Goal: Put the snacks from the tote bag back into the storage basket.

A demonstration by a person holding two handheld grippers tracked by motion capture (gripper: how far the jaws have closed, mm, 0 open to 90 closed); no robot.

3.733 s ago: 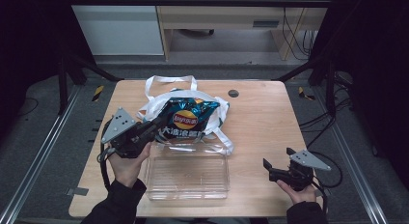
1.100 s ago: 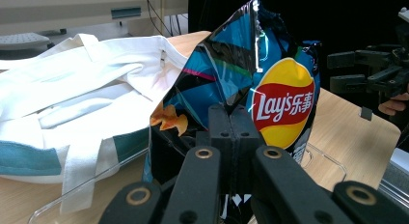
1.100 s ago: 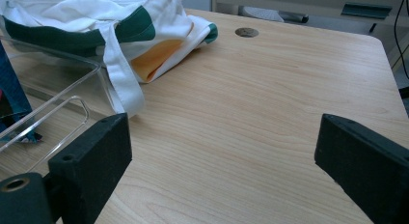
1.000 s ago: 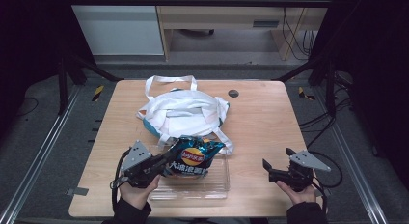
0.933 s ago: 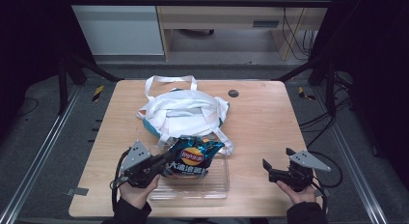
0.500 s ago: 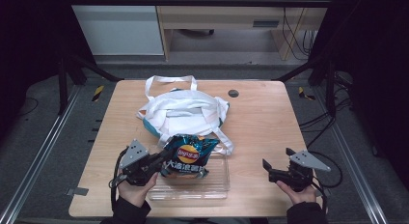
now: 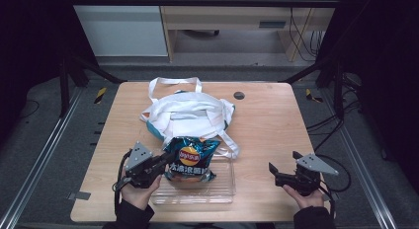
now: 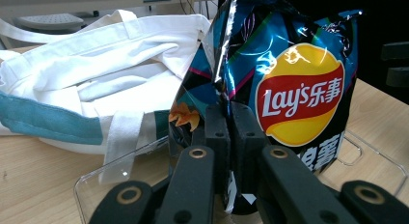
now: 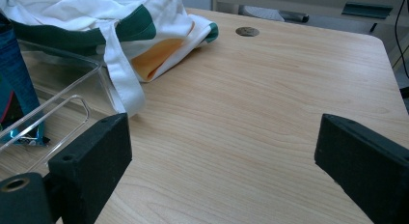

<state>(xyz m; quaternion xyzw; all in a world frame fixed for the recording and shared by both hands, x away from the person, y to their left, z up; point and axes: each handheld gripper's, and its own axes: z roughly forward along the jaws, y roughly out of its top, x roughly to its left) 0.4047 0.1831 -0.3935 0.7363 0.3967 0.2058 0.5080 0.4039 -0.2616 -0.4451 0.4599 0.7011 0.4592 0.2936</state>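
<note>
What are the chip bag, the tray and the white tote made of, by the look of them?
Chip bag: thin glossy foil-like plastic film, judging by its sharp creases and bright glints. Tray: clear, stiff plastic; the wood shows through it and its rim keeps its shape. Tote: soft matte woven cloth, probably cotton canvas, lying in loose folds with flat straps and teal trim.

Chip bag blue-black, red-yellow logo; tote bag white, teal-trimmed.

Overhead forward-down view, two low close gripper views
</note>
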